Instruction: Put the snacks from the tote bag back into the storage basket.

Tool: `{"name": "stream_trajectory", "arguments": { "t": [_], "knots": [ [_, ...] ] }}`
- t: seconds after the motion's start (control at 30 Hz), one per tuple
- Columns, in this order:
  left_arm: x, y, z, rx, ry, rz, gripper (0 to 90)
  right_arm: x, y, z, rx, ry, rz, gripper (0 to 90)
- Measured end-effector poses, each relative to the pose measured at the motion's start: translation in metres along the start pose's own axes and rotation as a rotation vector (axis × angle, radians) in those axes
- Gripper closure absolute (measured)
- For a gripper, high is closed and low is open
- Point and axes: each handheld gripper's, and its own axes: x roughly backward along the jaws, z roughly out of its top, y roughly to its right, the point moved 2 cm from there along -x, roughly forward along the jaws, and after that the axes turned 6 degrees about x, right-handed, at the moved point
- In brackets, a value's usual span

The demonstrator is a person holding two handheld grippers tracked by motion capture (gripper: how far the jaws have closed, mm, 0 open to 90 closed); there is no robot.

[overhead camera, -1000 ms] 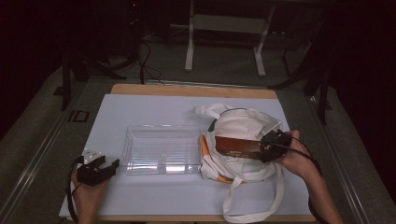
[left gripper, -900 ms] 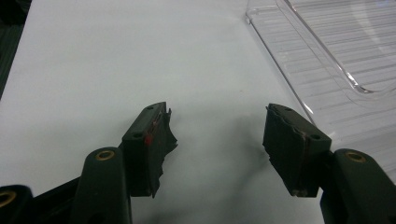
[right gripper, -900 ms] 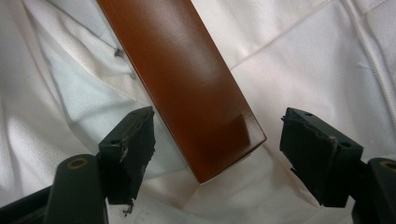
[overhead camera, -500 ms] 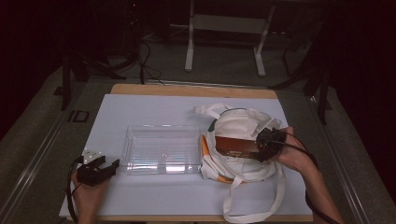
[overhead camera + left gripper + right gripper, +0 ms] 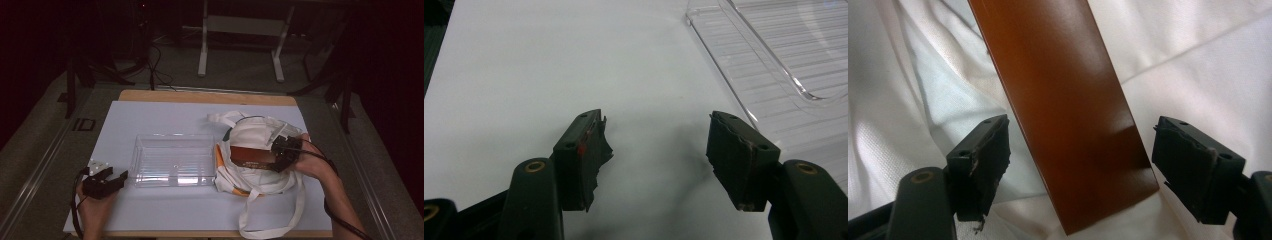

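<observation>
Probably a lab: dim room, white-covered table [image 5: 165, 120], metal stand legs [image 5: 240, 45] behind.

White sheet [image 5: 165, 210] open in front and left of clear tray [image 5: 172, 160]; right side blocked by cloth bag [image 5: 260, 170] and brown box [image 5: 252, 156].

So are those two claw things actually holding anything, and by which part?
Nothing is held. The right gripper has just been opening; its jaws straddle the end of the brown box without pressing it. The left gripper is open over the white table.
</observation>
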Motion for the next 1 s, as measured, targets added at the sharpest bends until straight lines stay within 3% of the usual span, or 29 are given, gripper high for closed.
{"name": "stream_trajectory", "arguments": {
  "t": [0.2,0.33,0.4,0.43,0.6,0.87,1.0],
  "knots": [
    [0.0,0.0,0.0,0.001,0.001,-0.002,39.7,-0.008,0.0,0.005,0.015,-0.061,0.031,25.6],
    [0.0,0.0,0.0,0.001,0.0,-0.003,39.5,-0.01,-0.002,0.007,0.01,-0.091,0.063,34.2],
    [0.0,0.0,0.0,0.002,0.0,-0.003,39.5,-0.009,-0.003,0.007,0.006,-0.092,0.078,36.4],
    [0.0,0.0,0.0,0.001,0.0,-0.003,39.5,-0.007,-0.005,0.007,0.014,-0.082,0.112,39.6],
    [0.0,0.0,0.0,-0.001,-0.001,-0.001,39.5,-0.006,-0.01,0.007,0.029,-0.089,0.161,39.9],
    [0.0,0.0,0.0,0.001,-0.001,-0.004,39.4,-0.026,-0.013,0.007,0.051,-0.177,0.173,38.3],
    [0.0,0.0,0.0,0.001,-0.001,-0.005,39.3,-0.031,-0.013,0.008,0.051,-0.179,0.172,38.4]
  ]
}}
